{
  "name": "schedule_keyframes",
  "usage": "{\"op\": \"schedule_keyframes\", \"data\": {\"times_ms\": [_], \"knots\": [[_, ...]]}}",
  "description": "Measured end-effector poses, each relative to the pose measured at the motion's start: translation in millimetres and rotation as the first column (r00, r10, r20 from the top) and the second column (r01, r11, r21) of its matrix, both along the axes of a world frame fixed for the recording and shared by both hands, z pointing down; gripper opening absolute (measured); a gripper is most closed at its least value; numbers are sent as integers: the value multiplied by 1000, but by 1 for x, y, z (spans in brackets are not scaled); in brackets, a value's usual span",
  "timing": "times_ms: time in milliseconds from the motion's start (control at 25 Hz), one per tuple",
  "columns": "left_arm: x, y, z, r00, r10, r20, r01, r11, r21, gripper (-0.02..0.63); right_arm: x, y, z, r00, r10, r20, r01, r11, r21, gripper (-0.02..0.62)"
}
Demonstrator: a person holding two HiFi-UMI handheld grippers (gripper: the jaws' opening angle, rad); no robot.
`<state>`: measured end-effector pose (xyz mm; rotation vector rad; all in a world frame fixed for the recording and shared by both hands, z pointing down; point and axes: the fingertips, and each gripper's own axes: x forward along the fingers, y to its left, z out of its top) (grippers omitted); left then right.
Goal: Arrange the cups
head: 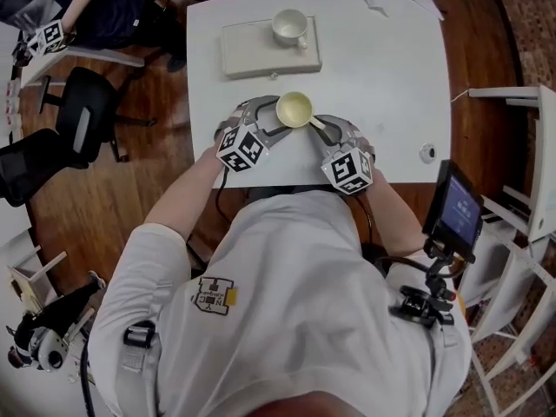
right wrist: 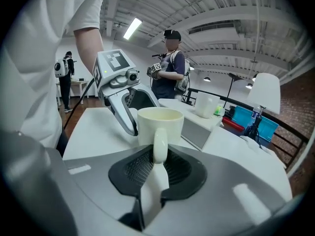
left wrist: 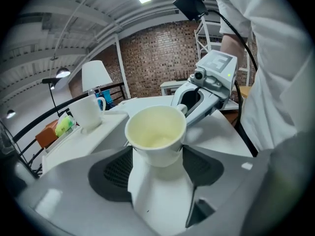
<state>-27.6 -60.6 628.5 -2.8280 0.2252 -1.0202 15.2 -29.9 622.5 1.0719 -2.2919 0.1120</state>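
The right gripper's (right wrist: 158, 162) jaws stand nearly together, pinching the handle (right wrist: 159, 144) of the cream cup (right wrist: 160, 121). The handle rises upright out of the narrow gap between the 2 dark pads. The left gripper's (left wrist: 157, 154) jaws stand wider. The same cup's (left wrist: 155, 132) round body sits between them, and its lower wall meets a pad on each side.

From the head view, the left gripper (head: 266, 118) closes on the cream cup (head: 294, 109) from the left and the right gripper (head: 321, 126) from the right. The cup stands upright, mouth up, near the front edge of the table (head: 391, 76).

There are 2 cups and 2 grippers. The 2nd, a white cup (head: 288, 26), stands upright on 1 pale block (head: 252, 52) farther back on the table, well apart from both grippers.
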Motion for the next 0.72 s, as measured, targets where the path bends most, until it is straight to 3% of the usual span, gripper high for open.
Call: {"op": "schedule_keyframes", "data": {"times_ms": [240,280,400,520,720], "knots": [[-38,-27,-32,990,-131,-49,131,991,-10,314,-32,-24,-43,992,-36,118,29,998,54,52],[-44,-36,-40,985,-160,-67,160,987,1,301,-38,-33,-50,991,-50,127,41,997,73,52],[-55,-66,-74,963,-224,-150,233,971,45,176,-57,-60,-67,987,-91,136,74,989,127,51],[-60,-87,-95,958,-238,-162,254,964,84,108,-86,-75,-86,975,-152,163,121,975,185,43],[-68,-100,-120,927,-287,-240,312,947,72,104,-109,-89,-120,968,-184,173,127,948,293,20]]}}
